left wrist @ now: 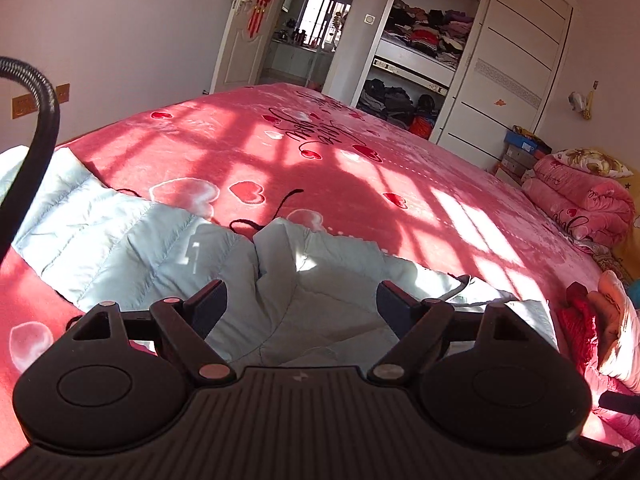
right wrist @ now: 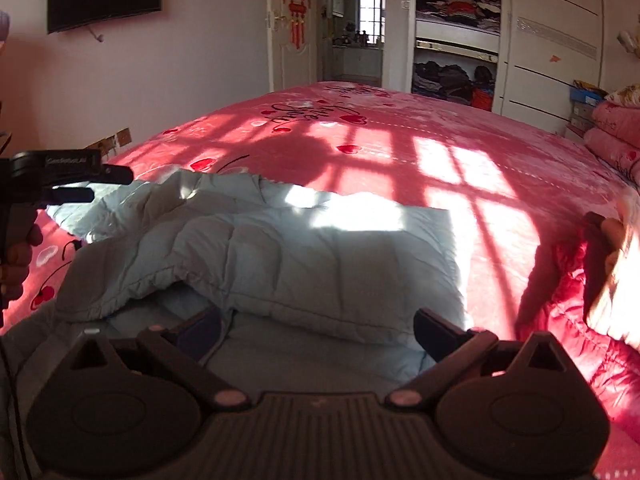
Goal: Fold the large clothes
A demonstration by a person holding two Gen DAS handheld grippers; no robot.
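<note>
A pale blue padded jacket (left wrist: 132,240) lies spread on the pink heart-print bed cover (left wrist: 320,160). In the right wrist view the jacket (right wrist: 320,248) has one part folded over onto itself, with a puffy edge raised at the left. My left gripper (left wrist: 302,304) hovers just above the jacket's middle, its jaws wide open and nothing between the pads. It also shows at the left edge of the right wrist view as the left gripper (right wrist: 110,184), held by a hand (right wrist: 16,256). My right gripper (right wrist: 318,330) stands open over the jacket's near edge, holding nothing.
Folded pink quilts (left wrist: 580,200) are stacked at the bed's right end. A red garment (left wrist: 576,328) and other clothes lie at the right edge. An open wardrobe (left wrist: 424,36) and a doorway stand beyond the bed. A black cable (left wrist: 40,120) hangs at the left.
</note>
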